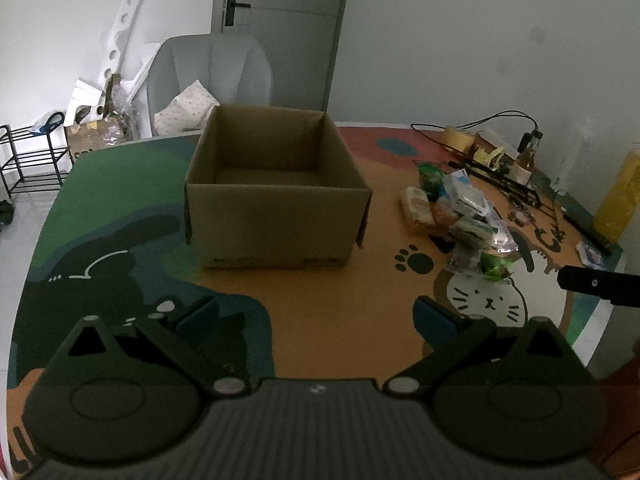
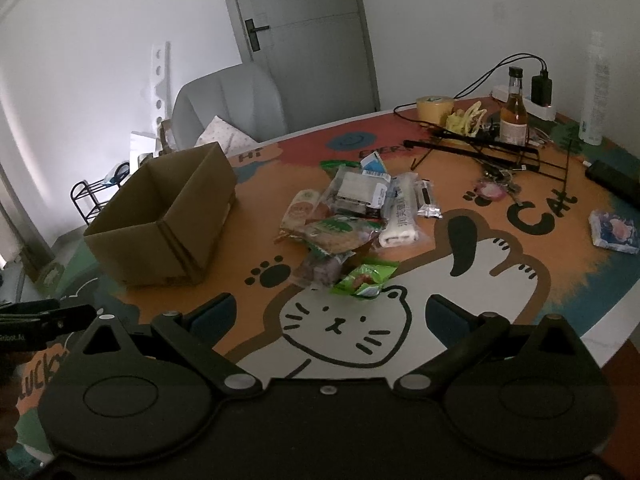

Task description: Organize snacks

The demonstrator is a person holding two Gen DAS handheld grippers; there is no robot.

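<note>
Round table w/ cat print fills both views. Open cardboard box sits frame centre in left view, looks empty. Snack pile mid-frame in right view, beside box. Left gripper & right gripper: jaws wide apart, holding nothing.

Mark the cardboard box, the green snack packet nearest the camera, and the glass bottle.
cardboard box [image 1: 276, 224], left wrist view, front wall.
green snack packet [image 2: 366, 278], right wrist view, middle of the wrapper.
glass bottle [image 2: 515, 118], right wrist view, labelled body.
</note>
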